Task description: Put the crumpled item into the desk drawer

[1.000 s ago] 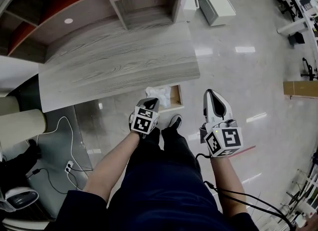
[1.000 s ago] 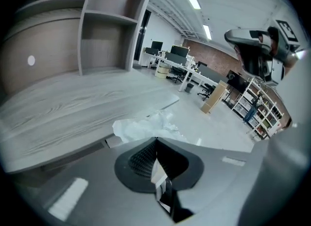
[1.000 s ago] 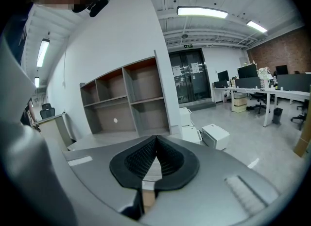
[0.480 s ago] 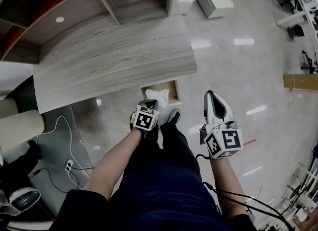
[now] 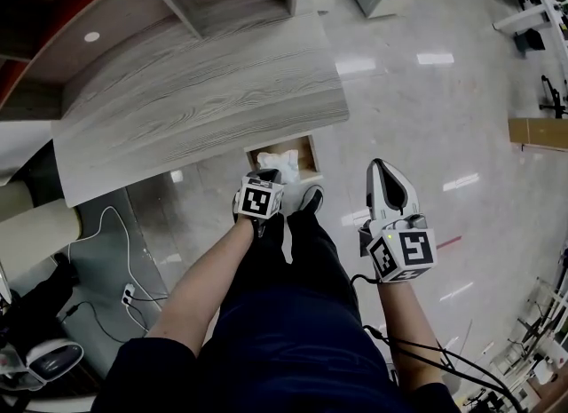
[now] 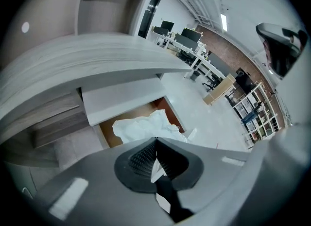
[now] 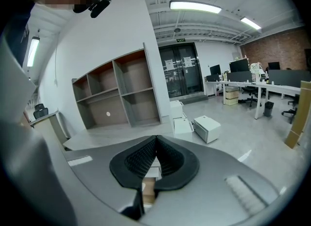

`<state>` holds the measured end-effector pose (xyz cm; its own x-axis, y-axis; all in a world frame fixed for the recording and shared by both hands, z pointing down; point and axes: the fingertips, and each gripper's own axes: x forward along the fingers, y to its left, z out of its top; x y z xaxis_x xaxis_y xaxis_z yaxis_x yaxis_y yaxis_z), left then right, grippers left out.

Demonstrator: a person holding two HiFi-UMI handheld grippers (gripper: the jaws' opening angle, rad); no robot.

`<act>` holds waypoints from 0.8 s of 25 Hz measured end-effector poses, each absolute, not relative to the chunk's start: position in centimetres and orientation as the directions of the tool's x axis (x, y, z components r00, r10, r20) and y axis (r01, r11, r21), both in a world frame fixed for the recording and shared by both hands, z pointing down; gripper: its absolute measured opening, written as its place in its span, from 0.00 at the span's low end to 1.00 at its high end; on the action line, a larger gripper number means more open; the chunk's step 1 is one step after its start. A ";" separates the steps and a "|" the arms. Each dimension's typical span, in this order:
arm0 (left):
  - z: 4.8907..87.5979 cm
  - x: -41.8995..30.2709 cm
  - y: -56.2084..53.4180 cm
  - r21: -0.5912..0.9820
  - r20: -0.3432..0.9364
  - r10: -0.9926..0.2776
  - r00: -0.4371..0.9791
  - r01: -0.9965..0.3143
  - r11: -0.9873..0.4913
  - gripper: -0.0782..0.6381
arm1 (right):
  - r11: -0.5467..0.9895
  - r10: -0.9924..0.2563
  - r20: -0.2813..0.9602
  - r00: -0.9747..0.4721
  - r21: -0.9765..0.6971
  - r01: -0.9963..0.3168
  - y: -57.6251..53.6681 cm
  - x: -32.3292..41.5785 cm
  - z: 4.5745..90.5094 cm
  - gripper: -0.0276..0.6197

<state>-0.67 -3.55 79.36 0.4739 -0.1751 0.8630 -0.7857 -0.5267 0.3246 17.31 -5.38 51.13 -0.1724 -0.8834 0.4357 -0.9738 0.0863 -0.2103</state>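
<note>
- Two fingers [image 6: 137,160] of the left gripper [image 5: 268,176] are pressed together, pinching a fold of the crumpled item [image 5: 278,162], a white, creased, papery wad that sits in the open drawer [image 5: 310,155] under the table [image 5: 204,91] edge.
- Right gripper [image 5: 378,165]: its fingers meet at the tips with nothing between them, above the glossy floor [image 5: 426,136].
- Finger pads are dark and ribbed, set in curved grey shells.
- The table is pale wood grain, and the drawer is a brown-lined box.

Head view: steeply down over grey wood-grain desk [image 5: 204,91]; left gripper view: close at its open brown-lined drawer [image 6: 167,107]; right gripper view: near-level across desktop.
</note>
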 end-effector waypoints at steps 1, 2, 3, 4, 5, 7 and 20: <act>79.7 -0.7 -3.6 0.329 0.866 -0.168 0.470 -0.791 -0.516 0.12 | 0.085 -0.882 0.439 -0.172 -0.211 -0.974 -5.3 17.4 51.3 0.05; 80.0 -0.7 -3.6 0.331 0.871 -0.160 0.464 -0.797 -0.506 0.12 | 0.082 -0.881 0.442 -0.170 -0.212 -0.974 -5.3 17.5 51.4 0.05; 80.4 -0.7 -3.5 0.334 0.877 -0.151 0.457 -0.803 -0.493 0.12 | 0.079 -0.879 0.445 -0.169 -0.213 -0.974 -5.2 17.6 51.6 0.05; 80.9 -0.7 -3.4 0.338 0.881 -0.140 0.451 -0.810 -0.480 0.12 | 0.076 -0.878 0.449 -0.167 -0.215 -0.974 -5.2 17.7 51.7 0.05; 81.3 -0.6 -3.3 0.342 0.885 -0.129 0.447 -0.814 -0.469 0.12 | 0.073 -0.876 0.452 -0.166 -0.216 -0.974 -5.1 17.8 51.8 0.05; 81.8 -0.4 -3.2 0.345 0.891 -0.113 0.440 -0.817 -0.461 0.12 | 0.071 -0.872 0.461 -0.166 -0.216 -0.974 -4.9 17.9 52.1 0.05; 83.1 0.2 -4.4 0.311 0.909 -0.115 0.401 -0.836 -0.451 0.12 | 0.057 -0.868 0.468 -0.168 -0.240 -0.969 -4.9 18.3 52.8 0.05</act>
<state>0.18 -4.42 83.09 0.4005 -0.1153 0.9090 -0.8364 -0.4511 0.3113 18.34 -4.85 52.75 -0.1675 -0.8679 0.4677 -0.9690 0.0575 -0.2404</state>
